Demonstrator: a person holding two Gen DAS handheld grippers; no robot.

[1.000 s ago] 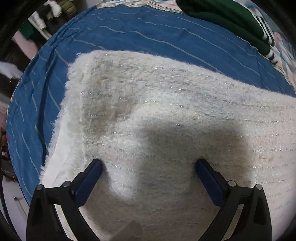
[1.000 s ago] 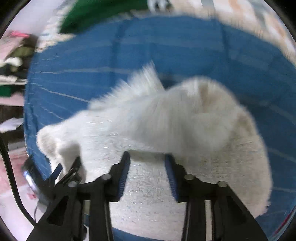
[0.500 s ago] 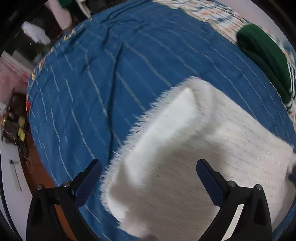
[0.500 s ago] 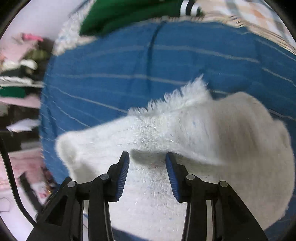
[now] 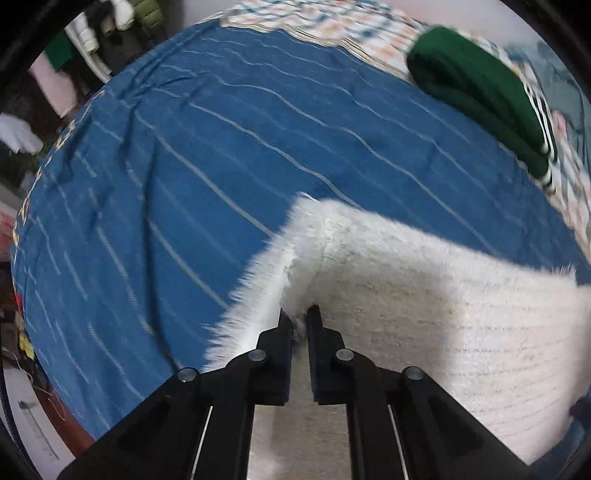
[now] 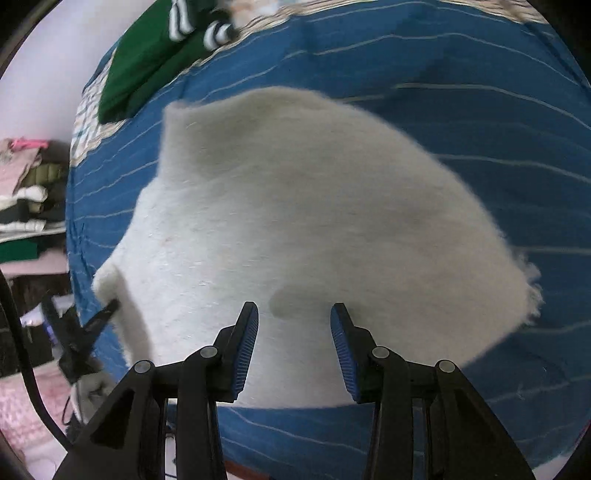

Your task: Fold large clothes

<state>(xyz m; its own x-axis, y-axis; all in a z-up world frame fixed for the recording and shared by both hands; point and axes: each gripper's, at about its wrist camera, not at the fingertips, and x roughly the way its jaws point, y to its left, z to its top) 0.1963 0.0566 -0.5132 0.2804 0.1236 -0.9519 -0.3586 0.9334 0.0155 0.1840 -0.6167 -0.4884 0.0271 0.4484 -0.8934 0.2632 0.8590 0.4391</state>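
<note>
- A fluffy white sweater [image 5: 424, 314] is spread on a blue bedcover with thin pale stripes [image 5: 221, 155]; it is seen from both wrist views, and in the right wrist view [image 6: 295, 229] it covers the middle of the bed.
- The left hand-held gripper [image 5: 300, 319] is seen with its two fingers drawn together on a raised fold at the sweater's fuzzy edge; white pile is pinched between the pads, and the cloth rises in a ridge away from the fingertips.
- The right hand-held gripper [image 6: 293, 314] is held over the sweater with its blue ribbed pads [image 6: 245, 347] apart; nothing is gripped between them, and a small shadow is cast on the knit just ahead of the fingertips; whether the tips touch the knit cannot be told.
- In the right wrist view the other gripper's dark tip is glimpsed at the sweater's left corner [image 6: 105, 314], where the cloth is bunched.
- A folded green garment with white stripes [image 5: 476, 92] is laid at the far edge of the bed, well apart from the sweater; it is seen in the right wrist view too [image 6: 147, 62], on a checked sheet [image 5: 332, 22].
- Stacked clothes are seen on a shelf [image 6: 26, 195] beside the bed.
</note>
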